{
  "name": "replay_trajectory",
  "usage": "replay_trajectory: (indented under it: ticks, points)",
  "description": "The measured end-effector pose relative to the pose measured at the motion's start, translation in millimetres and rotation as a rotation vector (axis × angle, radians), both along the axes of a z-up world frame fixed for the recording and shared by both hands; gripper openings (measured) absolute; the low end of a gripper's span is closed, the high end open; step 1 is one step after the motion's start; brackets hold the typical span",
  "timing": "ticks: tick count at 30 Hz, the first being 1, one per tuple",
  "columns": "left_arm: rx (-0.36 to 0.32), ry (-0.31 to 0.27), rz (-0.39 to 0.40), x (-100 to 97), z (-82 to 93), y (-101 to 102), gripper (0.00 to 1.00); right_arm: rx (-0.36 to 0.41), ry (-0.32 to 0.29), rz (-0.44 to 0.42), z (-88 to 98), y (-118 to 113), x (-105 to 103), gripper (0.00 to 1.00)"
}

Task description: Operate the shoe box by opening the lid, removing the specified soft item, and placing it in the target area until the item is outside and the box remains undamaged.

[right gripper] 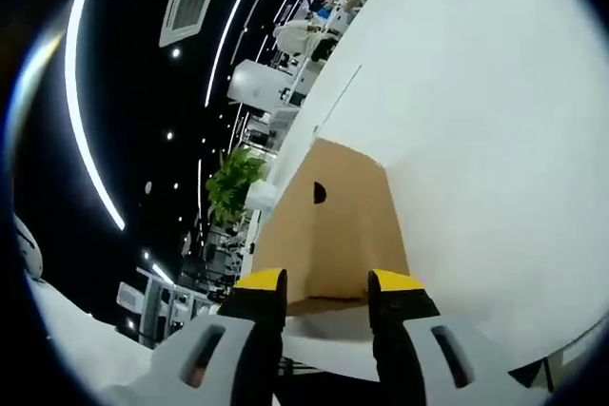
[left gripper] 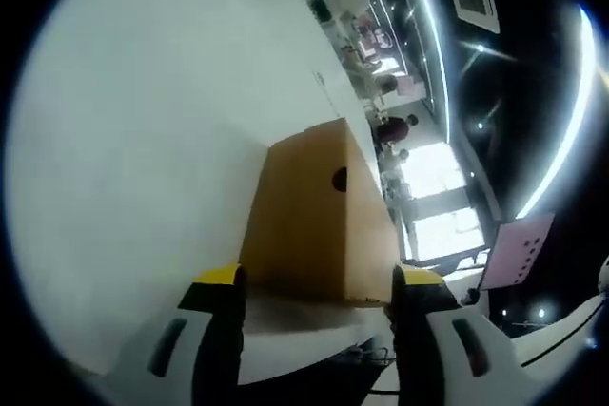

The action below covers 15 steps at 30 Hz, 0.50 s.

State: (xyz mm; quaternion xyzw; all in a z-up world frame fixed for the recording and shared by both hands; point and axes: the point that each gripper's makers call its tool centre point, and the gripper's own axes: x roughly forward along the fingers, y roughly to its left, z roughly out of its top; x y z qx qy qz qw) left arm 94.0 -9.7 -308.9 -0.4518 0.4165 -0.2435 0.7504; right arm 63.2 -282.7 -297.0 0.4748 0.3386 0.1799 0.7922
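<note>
fingers of the left gripper (left gripper: 319,294) stand apart, yellow-tipped, nothing between them; the shoe box (left gripper: 319,216) sits just beyond the tips, toward 12 o'clock in the left gripper view, its near end framed by the gap. fingers of the right gripper (right gripper: 326,292) also apart, narrower gap, empty, with the same brown box (right gripper: 333,230) just ahead at 12 o'clock in the right gripper view. cannot tell whether any fingertip touches the cardboard.

box is brown cardboard, lid on and closed, a round dark hole (left gripper: 339,179) in one end panel. it rests on the white tabletop (left gripper: 143,159), near its edge. soft item is presumably inside, unseen.

judgement: step in hand is the approach to lift the lid, not yet begun. to do it well: bring the two grippers to opposite ends, catch only the lid's lip rather than the base wall, pinch lightly so the cardboard does not crease, and raise both ends together and level. a lid lifted at one end alone may jam or tear a corner. box near the tabletop edge could slide off if pushed.
</note>
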Motion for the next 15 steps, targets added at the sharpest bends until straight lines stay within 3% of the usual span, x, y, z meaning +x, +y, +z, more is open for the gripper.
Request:
replay_trajectory:
  ticks: [2,4,5,7,10,13,15]
  points:
    - [0.013,-0.001,-0.016,-2.2,-1.3,-2.6,0.60,-0.038,0.001,0.014,-7.3,-1.9,-0.2,0.32]
    - [0.030,-0.004,-0.047,-6.0,-1.4,-5.5,0.55,-0.017,0.003,0.011,-4.7,0.4,0.9,0.31]
    - [0.084,-0.022,-0.047,-4.2,-4.5,-2.6,0.54,0.002,0.001,0.003,-3.9,-0.3,3.6,0.31]
    - [0.083,-0.014,-0.067,-5.4,-1.2,-6.2,0.53,0.019,-0.012,0.011,0.4,2.2,6.8,0.33]
    - [0.090,0.005,-0.064,-4.5,-3.5,-3.9,0.50,-0.014,-0.012,0.036,-4.0,1.5,7.5,0.29]
    - [0.087,0.019,-0.065,-4.7,-8.1,0.0,0.47,0.062,0.005,0.040,-6.5,-2.2,4.5,0.30]
    - [0.051,0.017,-0.046,-3.6,-8.8,1.0,0.47,0.061,0.020,0.044,-10.5,-0.7,2.1,0.34]
